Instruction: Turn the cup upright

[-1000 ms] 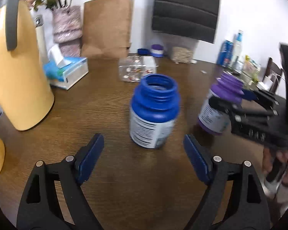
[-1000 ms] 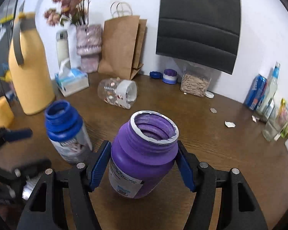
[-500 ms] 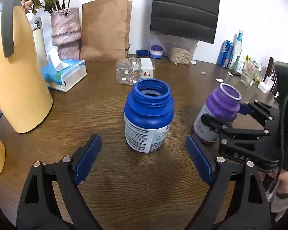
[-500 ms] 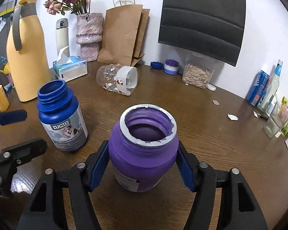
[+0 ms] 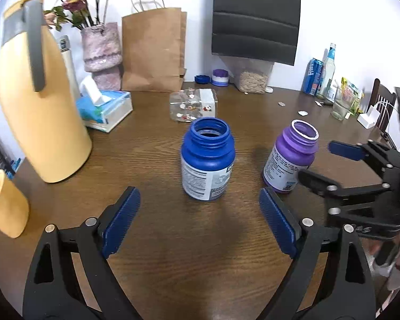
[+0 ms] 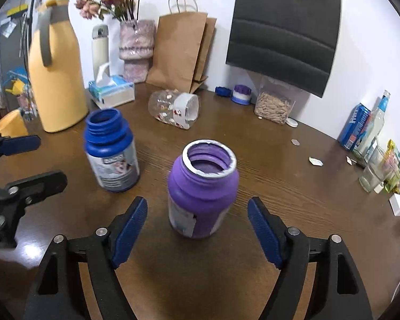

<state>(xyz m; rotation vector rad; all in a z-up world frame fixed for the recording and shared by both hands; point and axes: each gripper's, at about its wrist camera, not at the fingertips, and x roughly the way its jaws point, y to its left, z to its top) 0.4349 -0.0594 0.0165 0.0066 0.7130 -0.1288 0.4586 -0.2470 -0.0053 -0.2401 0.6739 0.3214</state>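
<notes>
A clear glass cup [image 5: 193, 105] with small printed figures and a white band lies on its side at the back of the brown table [image 5: 200, 266]; the right wrist view shows the cup [image 6: 174, 109] with its mouth toward the right. A blue jar [image 5: 208, 160] stands upright without a lid, just ahead of my left gripper [image 5: 200, 221], which is open and empty. A purple jar [image 6: 202, 189] stands upright in front of my right gripper [image 6: 197, 229], whose fingers are open and clear of it. The purple jar [image 5: 292, 157] and right gripper [image 5: 330, 165] also show in the left wrist view.
A tall yellow jug [image 5: 40, 101], a yellow cup [image 5: 5, 202] and a tissue box [image 5: 105, 110] stand at the left. A vase, paper bag [image 5: 154, 50] and seed container [image 6: 274, 105] line the back wall. Bottles and a glass [image 6: 370, 170] crowd the right edge.
My right gripper has opened, let go of the purple jar and drawn back from it. My left gripper has pulled back a little from the blue jar and stays open.
</notes>
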